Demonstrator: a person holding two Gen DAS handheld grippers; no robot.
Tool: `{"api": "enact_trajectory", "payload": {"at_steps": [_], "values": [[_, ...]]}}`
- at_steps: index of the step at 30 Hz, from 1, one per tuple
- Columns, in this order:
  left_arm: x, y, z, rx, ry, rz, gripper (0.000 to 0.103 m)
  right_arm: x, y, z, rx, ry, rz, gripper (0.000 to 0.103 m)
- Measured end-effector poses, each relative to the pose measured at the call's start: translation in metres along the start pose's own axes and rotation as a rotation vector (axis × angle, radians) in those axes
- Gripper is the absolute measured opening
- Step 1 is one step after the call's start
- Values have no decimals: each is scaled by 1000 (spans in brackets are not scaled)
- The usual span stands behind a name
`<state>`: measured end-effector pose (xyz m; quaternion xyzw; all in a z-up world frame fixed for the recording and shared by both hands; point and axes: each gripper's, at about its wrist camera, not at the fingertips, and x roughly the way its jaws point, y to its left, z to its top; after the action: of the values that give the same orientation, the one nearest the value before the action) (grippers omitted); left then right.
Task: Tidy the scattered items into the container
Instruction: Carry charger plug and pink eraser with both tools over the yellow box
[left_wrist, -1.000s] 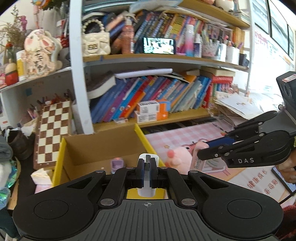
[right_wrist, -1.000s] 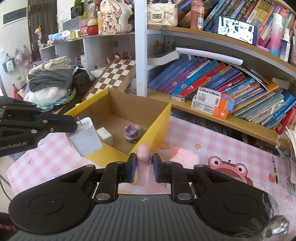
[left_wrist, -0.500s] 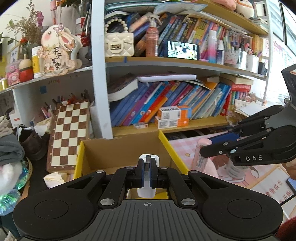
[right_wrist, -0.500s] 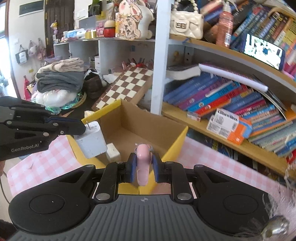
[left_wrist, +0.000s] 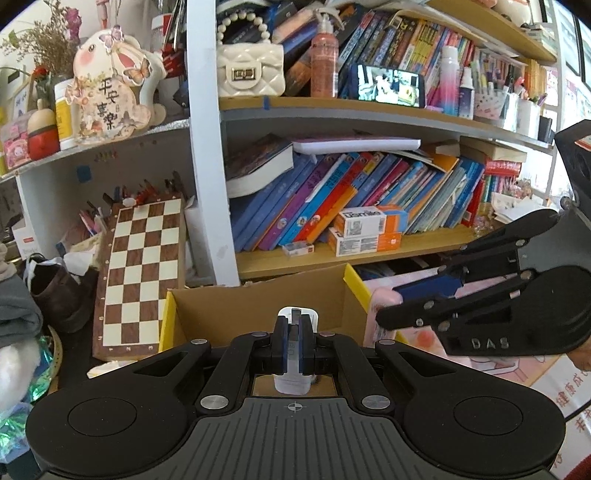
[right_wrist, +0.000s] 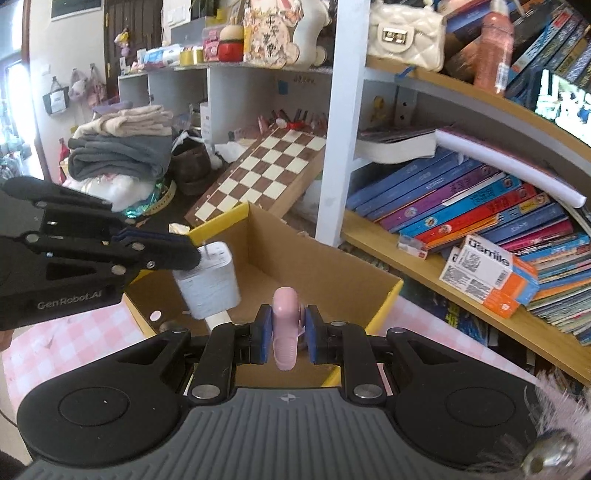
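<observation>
My left gripper (left_wrist: 293, 345) is shut on a white charger block (left_wrist: 294, 373), held by its metal prongs above the open cardboard box (left_wrist: 258, 306) with yellow rims. In the right wrist view that same charger block (right_wrist: 208, 282) hangs from the left gripper (right_wrist: 192, 254) over the box's (right_wrist: 314, 266) near left corner. My right gripper (right_wrist: 284, 334) is shut on a slim pink rounded item (right_wrist: 284, 332), held upright over the box's near edge. The same right gripper (left_wrist: 391, 308) shows at the right of the left wrist view, with the pink item (left_wrist: 375, 321) in it. The box floor is mostly hidden.
Behind the box stands a bookshelf (left_wrist: 369, 251) packed with slanted books and small cartons (left_wrist: 365, 230). A chessboard (left_wrist: 138, 277) leans at the left, beside a brown shoe (left_wrist: 59, 291) and folded towels (right_wrist: 122, 147). A pink checked mat (right_wrist: 74, 343) covers the table.
Both grippers have carried their items across toward the box and now hang over it. The box fills more of both views, and the pink plush toy has dropped out of sight.
</observation>
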<state>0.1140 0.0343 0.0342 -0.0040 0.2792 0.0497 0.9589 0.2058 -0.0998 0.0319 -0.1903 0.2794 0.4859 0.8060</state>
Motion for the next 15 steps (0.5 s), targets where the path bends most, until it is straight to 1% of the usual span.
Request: {"api": "enact_trajectory", "payload": {"at_steps": [8,12,15], "values": [[30,15,-3,8,59,7,4,27,-2,2,-16,35,24,18],[44,25,-3,-7,80,16,4,42,-3,4,-29,56,37,18],[56,30,-1,25,111,13,3,57,-2,3,-43,80,50,18]]}}
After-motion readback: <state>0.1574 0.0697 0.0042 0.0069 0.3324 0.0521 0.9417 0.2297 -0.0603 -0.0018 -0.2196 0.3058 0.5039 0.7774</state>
